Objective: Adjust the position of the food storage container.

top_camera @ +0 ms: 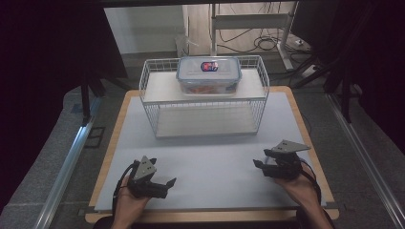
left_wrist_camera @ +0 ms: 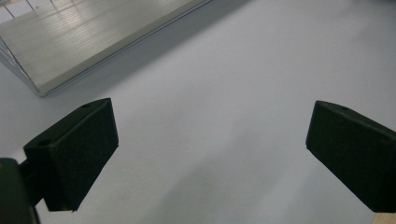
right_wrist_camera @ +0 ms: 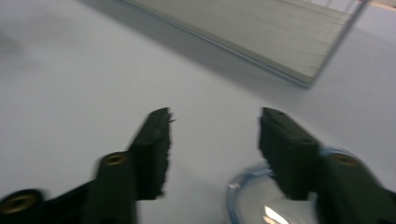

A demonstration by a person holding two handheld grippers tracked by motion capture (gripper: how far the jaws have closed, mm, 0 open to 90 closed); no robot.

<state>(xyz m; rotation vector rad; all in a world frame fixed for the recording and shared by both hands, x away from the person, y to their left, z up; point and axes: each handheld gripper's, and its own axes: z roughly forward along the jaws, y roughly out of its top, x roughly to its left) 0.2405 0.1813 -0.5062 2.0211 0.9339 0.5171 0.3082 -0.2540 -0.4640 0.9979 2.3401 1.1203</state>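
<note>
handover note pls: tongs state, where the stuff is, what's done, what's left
Left tongs: open, nothing between them, low over the grey mat at the near left.
Right tongs: half open, nothing gripped, low over the mat at the near right.
Lidded food box: on the top shelf of the white wire rack at the far middle of the table, lid on. Lower shelf is bare.
Clear round thing with a blue rim: seen under the right tongs in the right gripper view; I cannot tell what it is.
Done: nothing held, box untouched.
Left: probably reach to the rack and take the box.
</note>
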